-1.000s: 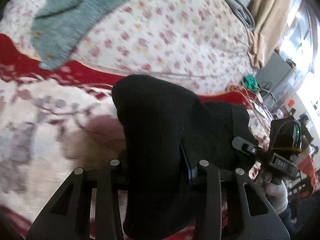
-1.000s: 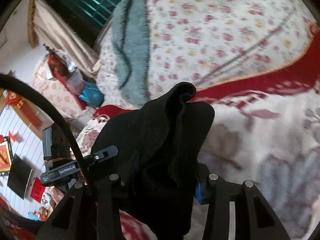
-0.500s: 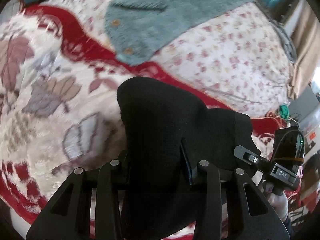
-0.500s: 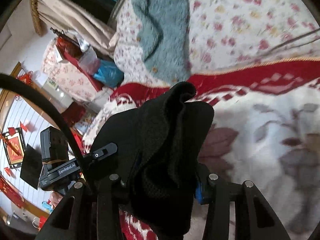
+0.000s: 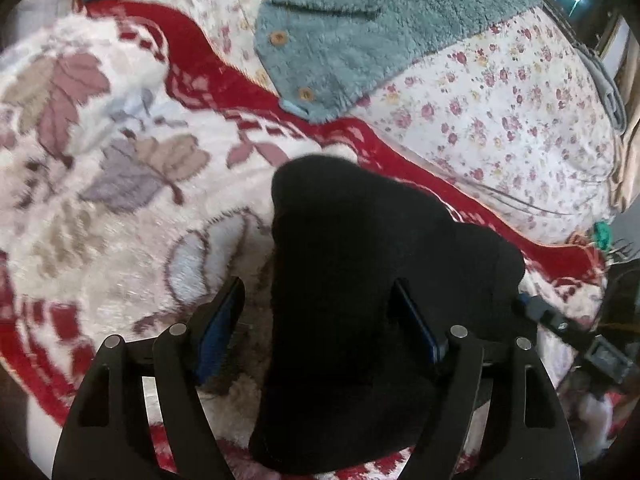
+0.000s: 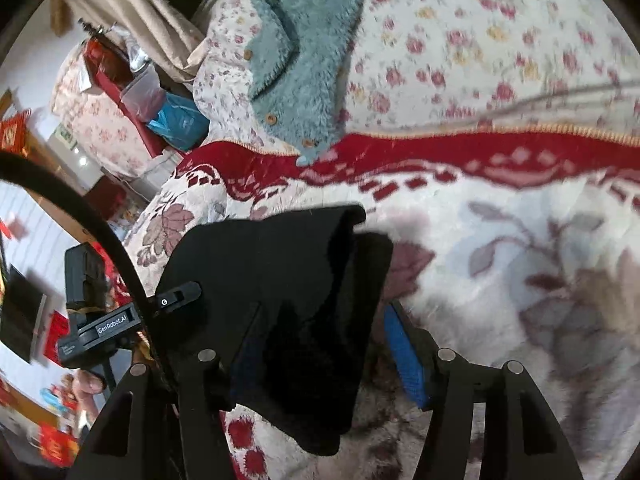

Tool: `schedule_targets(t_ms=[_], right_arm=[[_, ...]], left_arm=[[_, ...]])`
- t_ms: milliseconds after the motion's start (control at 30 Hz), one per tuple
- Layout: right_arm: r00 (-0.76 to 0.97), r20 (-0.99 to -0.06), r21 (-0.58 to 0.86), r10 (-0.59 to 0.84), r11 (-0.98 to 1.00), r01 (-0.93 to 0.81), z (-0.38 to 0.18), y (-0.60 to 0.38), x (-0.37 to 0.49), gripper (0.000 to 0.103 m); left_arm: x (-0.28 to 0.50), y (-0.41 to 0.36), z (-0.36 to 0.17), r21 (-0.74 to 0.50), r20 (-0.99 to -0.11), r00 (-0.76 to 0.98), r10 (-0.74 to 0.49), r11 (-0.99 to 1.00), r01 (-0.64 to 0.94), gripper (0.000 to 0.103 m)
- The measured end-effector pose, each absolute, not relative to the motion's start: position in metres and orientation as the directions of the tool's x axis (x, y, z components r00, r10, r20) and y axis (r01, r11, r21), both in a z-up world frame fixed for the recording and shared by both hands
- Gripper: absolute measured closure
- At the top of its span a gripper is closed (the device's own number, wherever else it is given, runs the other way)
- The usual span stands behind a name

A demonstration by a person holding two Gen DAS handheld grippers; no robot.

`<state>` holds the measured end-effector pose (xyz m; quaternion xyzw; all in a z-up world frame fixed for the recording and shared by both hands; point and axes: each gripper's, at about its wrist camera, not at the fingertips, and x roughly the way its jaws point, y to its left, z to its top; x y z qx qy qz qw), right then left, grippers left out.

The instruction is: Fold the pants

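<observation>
One pair of black pants. One teal fleece jacket with three wooden buttons visible. Two hand-held grippers: left hand-held gripper, right hand-held gripper. One red-bordered leaf-pattern blanket. One floral quilt.

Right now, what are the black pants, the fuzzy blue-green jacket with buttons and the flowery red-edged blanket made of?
The black pants look like soft matte knit or fleece: no shine, thick rounded folds. The fuzzy blue-green jacket seems to be fluffy fleece or sherpa, with a shaggy pile and what look like wooden buttons. The flowery red-edged blanket looks like plush, furry fabric, probably synthetic; hard to be sure.
</observation>
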<state>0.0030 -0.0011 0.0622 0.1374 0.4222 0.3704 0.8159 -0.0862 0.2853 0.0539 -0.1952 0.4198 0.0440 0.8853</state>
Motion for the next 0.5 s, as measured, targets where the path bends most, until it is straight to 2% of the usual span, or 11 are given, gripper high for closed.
schedule_targets(t_ms=[133,333,500], right_arm=[[0.392,-0.567,0.516,0.724,0.684,-0.516,0.077,-0.002,-0.005,0.045],[0.455,-0.578,0.403,0.677,0.722,-0.562,0.091,0.017,-0.018,0.045],[0.449,-0.572,0.404,0.687,0.712,-0.574,0.092,0.029,-0.026,0.044]], left_arm=[[-0.097,0.282,0.070,-0.275,-0.734,0.679,-0.022,0.923,-0.268,0.027],[-0.112,0.269,0.091,-0.209,-0.702,0.709,0.061,0.935,-0.288,0.027],[-0.122,0.256,0.097,-0.184,-0.692,0.717,0.087,0.939,-0.291,0.027]])
